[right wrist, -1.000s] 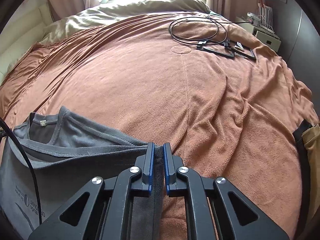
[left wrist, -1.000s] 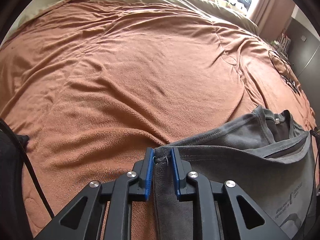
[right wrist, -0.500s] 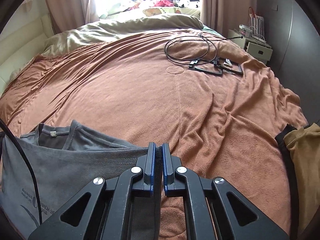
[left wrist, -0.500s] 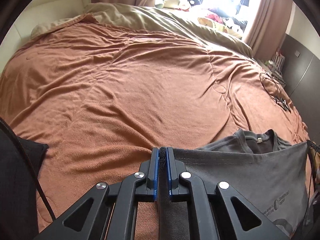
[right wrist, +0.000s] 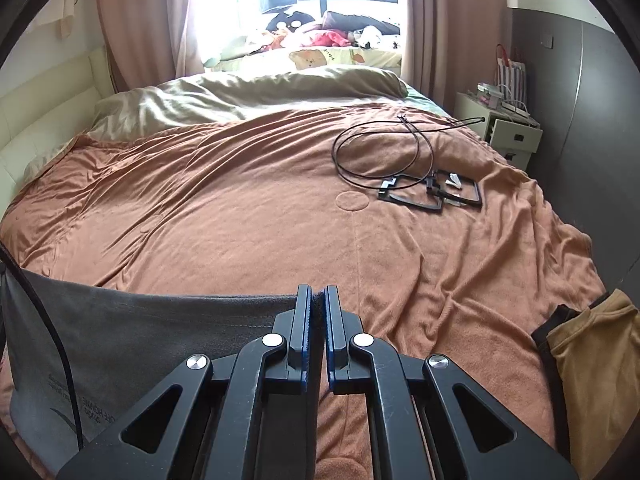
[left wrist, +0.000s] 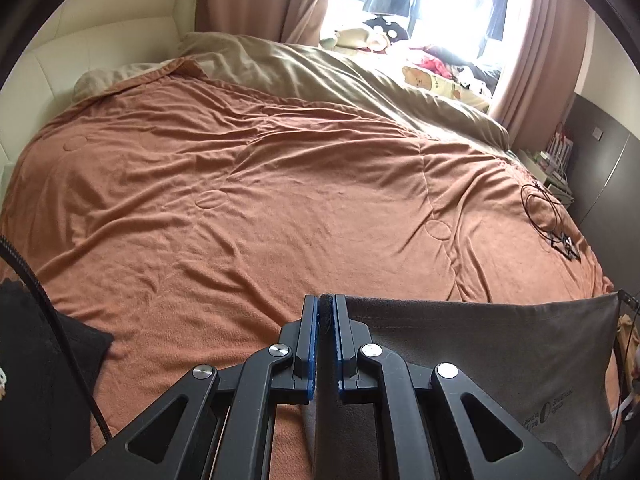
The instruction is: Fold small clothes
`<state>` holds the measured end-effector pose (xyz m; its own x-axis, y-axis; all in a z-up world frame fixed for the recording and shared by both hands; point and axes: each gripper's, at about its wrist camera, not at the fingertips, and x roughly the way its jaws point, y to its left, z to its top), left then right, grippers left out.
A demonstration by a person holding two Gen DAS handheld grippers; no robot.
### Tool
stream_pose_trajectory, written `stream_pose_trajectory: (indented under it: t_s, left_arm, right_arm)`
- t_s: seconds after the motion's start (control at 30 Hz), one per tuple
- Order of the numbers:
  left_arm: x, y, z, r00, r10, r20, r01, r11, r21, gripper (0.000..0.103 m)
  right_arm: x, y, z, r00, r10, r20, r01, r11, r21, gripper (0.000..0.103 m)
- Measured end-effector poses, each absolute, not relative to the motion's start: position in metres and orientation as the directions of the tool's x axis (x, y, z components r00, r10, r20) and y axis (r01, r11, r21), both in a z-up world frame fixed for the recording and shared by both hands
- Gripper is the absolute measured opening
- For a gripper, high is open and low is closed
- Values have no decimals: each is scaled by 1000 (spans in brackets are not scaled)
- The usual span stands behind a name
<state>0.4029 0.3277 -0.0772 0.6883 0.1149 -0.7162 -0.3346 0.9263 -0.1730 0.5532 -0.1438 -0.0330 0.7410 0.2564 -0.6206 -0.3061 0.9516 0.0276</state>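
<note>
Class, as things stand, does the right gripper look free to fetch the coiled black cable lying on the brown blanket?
Probably not: the right gripper is shut on the grey T-shirt, and the coiled black cable lies far across the brown blanket.

**Bedroom surroundings: bedding, cable, furniture**

An orange-brown blanket (right wrist: 240,216) covers the bed, wrinkled. An olive duvet (right wrist: 248,96) lies bunched at its far end. A looped black cable (right wrist: 380,152) rests on the blanket beside flat black frames (right wrist: 432,194). A white nightstand (right wrist: 508,132) stands by the bed. Soft toys (right wrist: 320,36) crowd the window.
</note>
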Motion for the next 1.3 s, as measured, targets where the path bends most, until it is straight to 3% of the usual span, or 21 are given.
stream_pose_trajectory:
  t_s: [0.37,0.43,0.47,0.5,0.53,0.6,0.67,0.77,0.87,0.93,1.0,1.07,1.3]
  left_arm:
    - [452,333,-155,558,56,-828,-344,923,-170,9]
    - [456,331,-163,529,53,-847,-341,927,-155,22]
    - [456,331,-167,517,50,-855,-342,927,-153,37]
    - [457,332,-171,510,43,-859,-342,927,-156,52]
    - [456,332,-172,511,40,-858,-340,927,-159,56]
    - [455,332,-176,512,36,-858,-332,930,-159,58]
    - [456,334,-181,499,26,-866,-334,928,-164,58]
    - [457,338,-192,481,8,-877,-351,918,-184,57]
    - [458,338,-196,483,0,-876,-349,917,-192,42]
    - [460,336,-194,489,3,-873,-339,922,-186,31]
    - [463,336,-192,496,-23,-868,-324,923,-209,13]
    - [464,334,-187,503,-18,-864,-316,927,-203,6]
    - [457,341,-153,603,55,-796,-329,926,-185,6]
  right_arm:
    - [624,-121,-97,640,226,-734,-294,955,38,3]
    - [635,-120,-104,604,242,-759,-299,952,65,4]
    - [639,-120,-107,588,240,-773,-294,953,73,6]
    - [642,-121,-109,571,245,-784,-287,954,88,14]
    - [645,-125,-110,568,249,-785,-279,955,101,22]
    - [646,-131,-109,576,264,-774,-271,955,124,53]
    - [647,-136,-110,565,296,-771,-283,946,157,55]
    - [647,-140,-119,526,307,-793,-289,942,173,54]
    - [648,-137,-130,476,342,-810,-314,927,207,54]
    - [653,-132,-135,462,336,-821,-328,925,195,46]
    - [657,-130,-135,469,326,-821,-331,926,180,26]
    - [661,-132,-132,479,325,-816,-321,929,183,5]
    - [645,-136,-102,593,299,-748,-303,943,137,3]
